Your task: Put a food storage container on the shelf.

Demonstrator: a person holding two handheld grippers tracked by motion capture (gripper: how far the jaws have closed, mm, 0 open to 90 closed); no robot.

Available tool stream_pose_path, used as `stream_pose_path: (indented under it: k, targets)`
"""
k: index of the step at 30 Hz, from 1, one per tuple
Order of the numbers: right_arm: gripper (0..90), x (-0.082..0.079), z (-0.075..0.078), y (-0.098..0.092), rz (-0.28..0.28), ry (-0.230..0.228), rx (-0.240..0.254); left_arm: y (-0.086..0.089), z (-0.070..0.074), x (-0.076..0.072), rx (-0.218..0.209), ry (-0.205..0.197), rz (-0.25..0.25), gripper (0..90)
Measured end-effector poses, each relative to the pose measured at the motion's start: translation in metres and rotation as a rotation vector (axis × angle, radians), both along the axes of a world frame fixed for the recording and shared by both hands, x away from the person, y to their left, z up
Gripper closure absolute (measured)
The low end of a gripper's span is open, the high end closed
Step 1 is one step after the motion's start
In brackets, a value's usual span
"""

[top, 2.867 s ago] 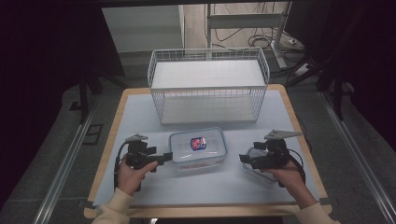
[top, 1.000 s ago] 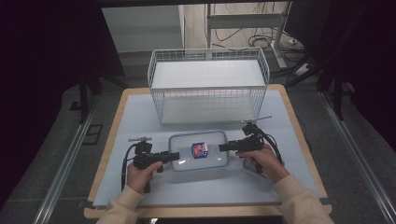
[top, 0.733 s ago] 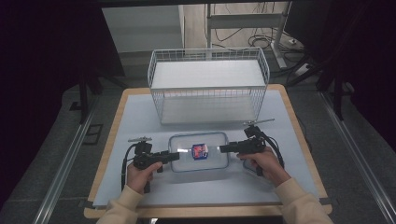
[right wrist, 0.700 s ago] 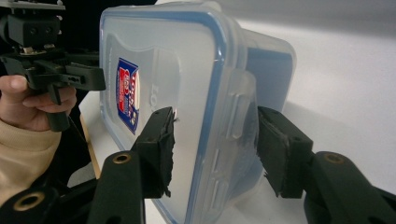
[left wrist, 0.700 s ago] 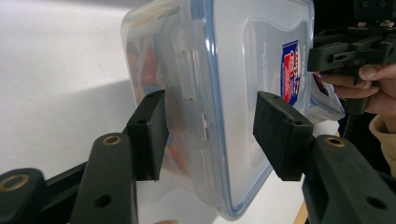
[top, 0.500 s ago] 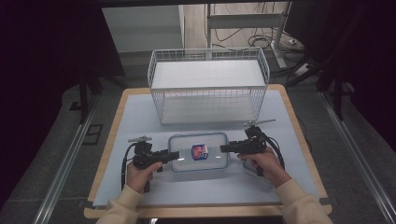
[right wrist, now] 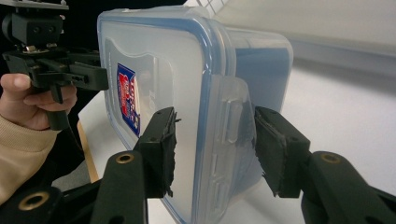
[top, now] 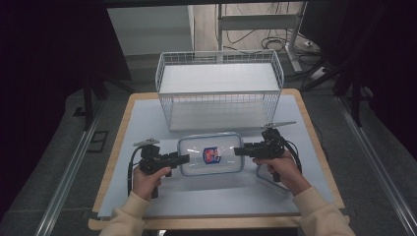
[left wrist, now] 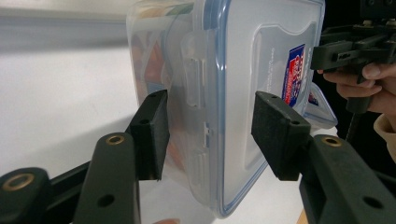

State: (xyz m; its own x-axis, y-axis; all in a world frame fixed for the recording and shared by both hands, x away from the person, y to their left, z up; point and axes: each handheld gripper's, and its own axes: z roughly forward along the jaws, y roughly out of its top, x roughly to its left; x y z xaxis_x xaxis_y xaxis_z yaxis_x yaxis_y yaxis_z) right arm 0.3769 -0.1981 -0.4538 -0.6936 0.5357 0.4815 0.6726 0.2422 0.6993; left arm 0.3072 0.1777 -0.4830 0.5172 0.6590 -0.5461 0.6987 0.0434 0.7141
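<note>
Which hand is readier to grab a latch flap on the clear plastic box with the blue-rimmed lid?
Probably right: the right gripper sits closer around its latch flap; the left gripper stands wider.

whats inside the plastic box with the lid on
Through the clear wall of the plastic box, orange and reddish pieces show, with a bit of green near the top. What they are cannot be told: the cloudy plastic blurs them, and the lid with its label hides the rest.
</note>
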Motion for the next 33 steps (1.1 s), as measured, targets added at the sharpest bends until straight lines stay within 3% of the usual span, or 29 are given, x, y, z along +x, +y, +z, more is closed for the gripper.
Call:
stream_pose_path:
  k: [9, 15, 24, 33]
  targets:
    - [49.9, 0.001, 0.024, -0.003, -0.014, -0.054, 0.016, -0.002, 0.026, 0.008, 0.006, -0.056, -0.008, 48.1]
    - [49.9, 0.005, 0.05, -0.005, -0.026, -0.101, 0.022, -0.004, 0.051, 0.018, 0.007, -0.105, -0.013, 47.9]
    - [49.9, 0.011, 0.077, -0.011, -0.045, -0.154, 0.045, -0.009, 0.08, 0.03, 0.021, -0.153, -0.027, 47.9]
    - [50.0, 0.013, 0.094, -0.015, -0.054, -0.192, 0.061, -0.012, 0.098, 0.034, 0.023, -0.185, -0.031, 47.8]
